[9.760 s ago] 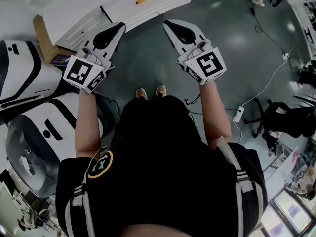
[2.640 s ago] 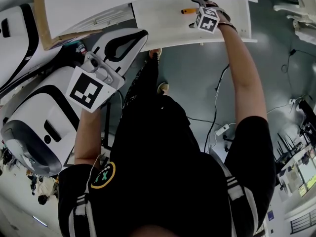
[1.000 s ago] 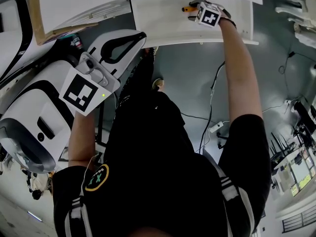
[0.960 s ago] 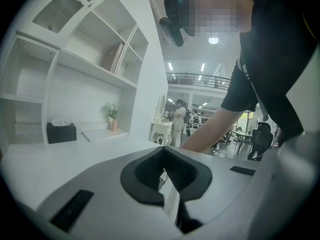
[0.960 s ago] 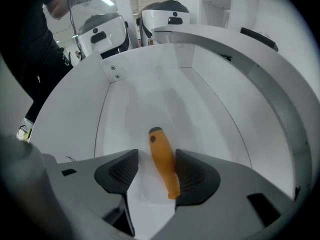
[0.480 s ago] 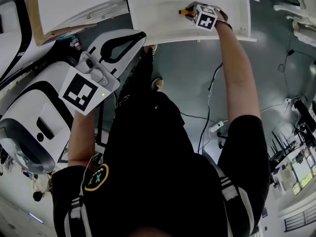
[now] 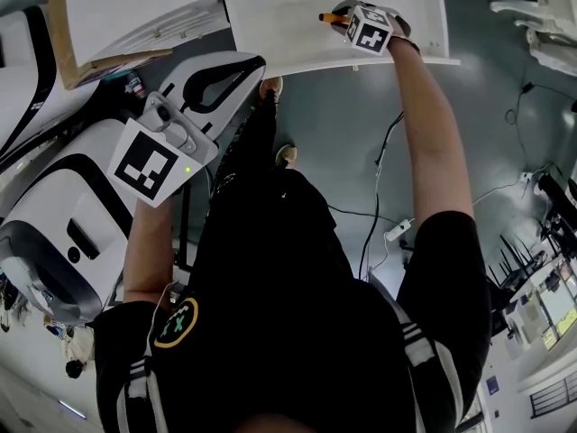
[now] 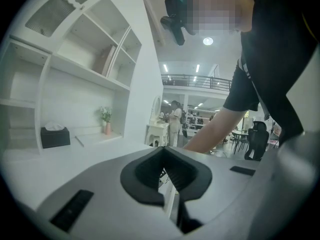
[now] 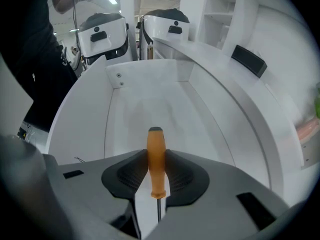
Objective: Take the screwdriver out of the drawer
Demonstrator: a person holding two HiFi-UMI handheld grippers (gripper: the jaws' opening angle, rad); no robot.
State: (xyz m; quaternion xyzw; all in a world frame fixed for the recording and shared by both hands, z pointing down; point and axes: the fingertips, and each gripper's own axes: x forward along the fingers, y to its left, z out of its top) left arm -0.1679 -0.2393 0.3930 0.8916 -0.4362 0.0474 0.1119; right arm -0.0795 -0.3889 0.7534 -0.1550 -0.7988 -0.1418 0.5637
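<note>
screwdriver (image 9: pixel 156 164), handle pinched between right fingers (image 9: pixel 125 176)

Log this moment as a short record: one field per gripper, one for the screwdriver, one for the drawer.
drawer: white, pulled open
right gripper: pointing down into the drawer, jaws clamped on the screwdriver handle
screwdriver: orange handle, thin metal shaft; only item seen in the drawer
left gripper: jaws together, nothing between them, clear of the drawer
status: screwdriver gripped, not yet clear of the drawer
</note>
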